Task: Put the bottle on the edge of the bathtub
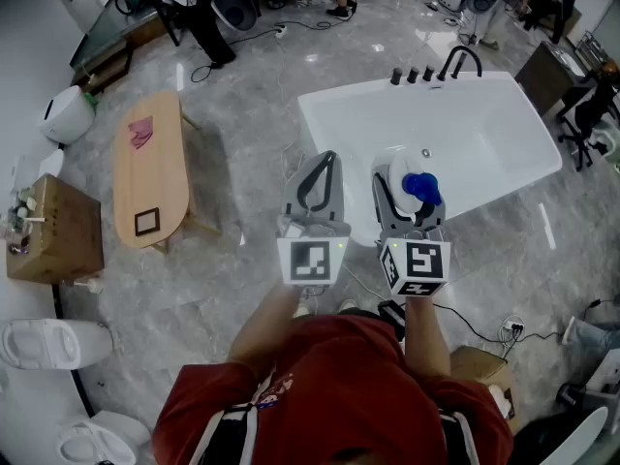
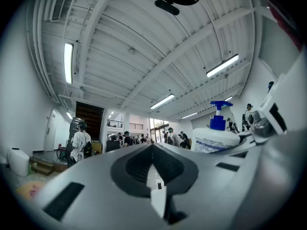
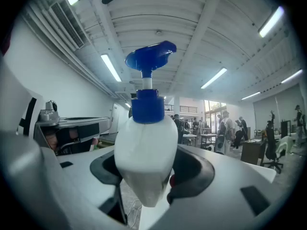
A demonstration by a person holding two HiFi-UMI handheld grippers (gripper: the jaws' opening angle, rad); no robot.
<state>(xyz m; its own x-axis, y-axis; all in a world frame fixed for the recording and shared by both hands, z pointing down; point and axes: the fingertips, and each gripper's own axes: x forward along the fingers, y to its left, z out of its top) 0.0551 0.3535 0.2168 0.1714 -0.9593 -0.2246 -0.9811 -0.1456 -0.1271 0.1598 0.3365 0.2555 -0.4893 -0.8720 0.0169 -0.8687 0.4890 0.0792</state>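
A white bottle with a blue pump top sits between the jaws of my right gripper, which is shut on its body. In the right gripper view the bottle stands upright and fills the middle, pump against the ceiling. In the head view it hangs in the air over the near rim of the white bathtub. My left gripper is held up just left of it, shut and empty. The left gripper view shows the bottle to its right.
A black faucet stands on the tub's far rim. A wooden bench and a cardboard box are on the left, a toilet at the lower left. Cables and a plug lie on the grey floor. People stand far off.
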